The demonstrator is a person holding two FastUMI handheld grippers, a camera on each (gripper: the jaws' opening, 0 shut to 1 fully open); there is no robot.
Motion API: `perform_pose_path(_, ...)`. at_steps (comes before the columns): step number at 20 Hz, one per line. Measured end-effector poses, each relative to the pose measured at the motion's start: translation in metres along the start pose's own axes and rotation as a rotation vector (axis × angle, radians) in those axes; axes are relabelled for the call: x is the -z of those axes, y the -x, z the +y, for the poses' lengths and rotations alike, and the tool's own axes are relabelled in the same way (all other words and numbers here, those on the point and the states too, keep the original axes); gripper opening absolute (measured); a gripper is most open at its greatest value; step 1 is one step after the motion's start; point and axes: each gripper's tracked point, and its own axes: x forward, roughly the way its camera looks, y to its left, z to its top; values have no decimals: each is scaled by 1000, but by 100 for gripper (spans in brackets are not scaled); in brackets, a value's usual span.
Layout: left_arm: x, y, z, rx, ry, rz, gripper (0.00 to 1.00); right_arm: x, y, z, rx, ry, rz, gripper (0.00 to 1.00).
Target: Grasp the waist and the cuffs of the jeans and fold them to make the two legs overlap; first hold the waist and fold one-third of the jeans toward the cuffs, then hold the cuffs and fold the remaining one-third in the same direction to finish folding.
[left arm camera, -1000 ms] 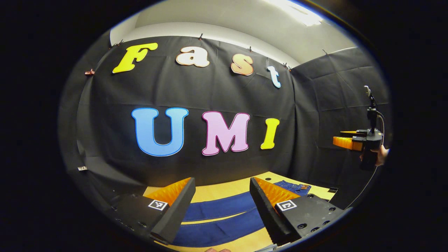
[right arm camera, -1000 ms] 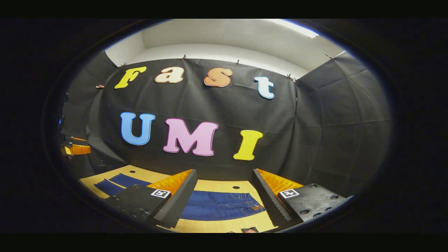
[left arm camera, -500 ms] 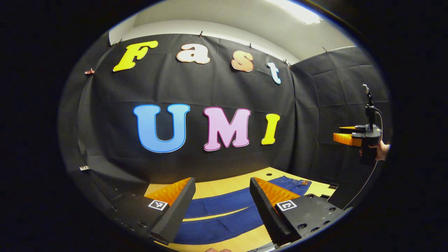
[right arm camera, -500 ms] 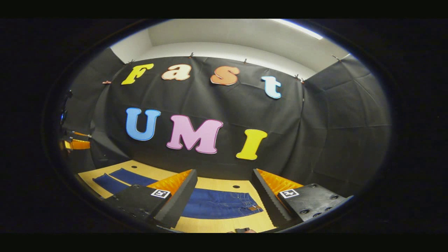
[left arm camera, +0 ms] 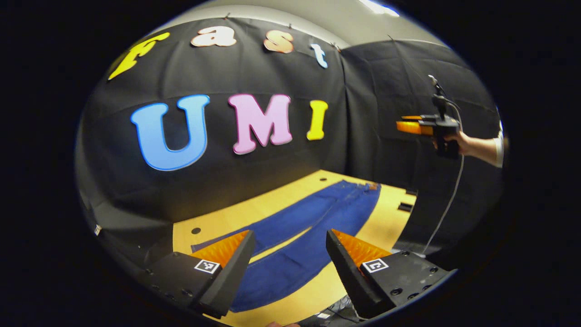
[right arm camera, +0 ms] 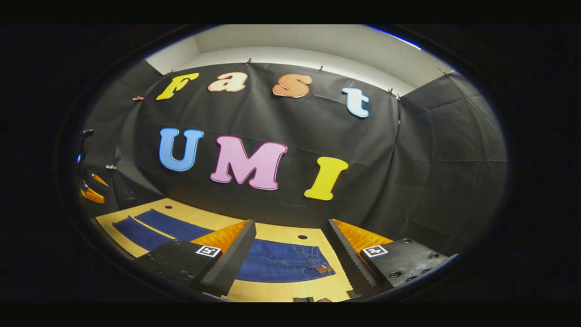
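Both grippers, left gripper (left arm camera: 288,268) and right gripper (right arm camera: 290,254), hang wide and empty above the flat jeans (left arm camera: 313,231) on the table (left arm camera: 390,218), apparently lining up for cuffs and waist.

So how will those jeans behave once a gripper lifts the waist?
The jeans lie flat and limp on the table, so they will probably drape and sag. The legs, slightly apart, may drag and shift. Denim looks thick, likely fairly heavy and unlikely to slip.

Air above jeans (left arm camera: 313,227) & table (left arm camera: 254,210) open; cloth wall (left arm camera: 227,181) bounds far edge
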Motion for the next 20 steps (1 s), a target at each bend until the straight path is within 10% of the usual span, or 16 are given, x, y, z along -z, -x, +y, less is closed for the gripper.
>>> perform_pose_path(5,82,-20,11,153,-138,278,98,77,-53,8,-198,99,174,95)
perform_pose_path(20,266,-73,83,266,-178,972,98,402,-103,-18,-896,608,997,97)
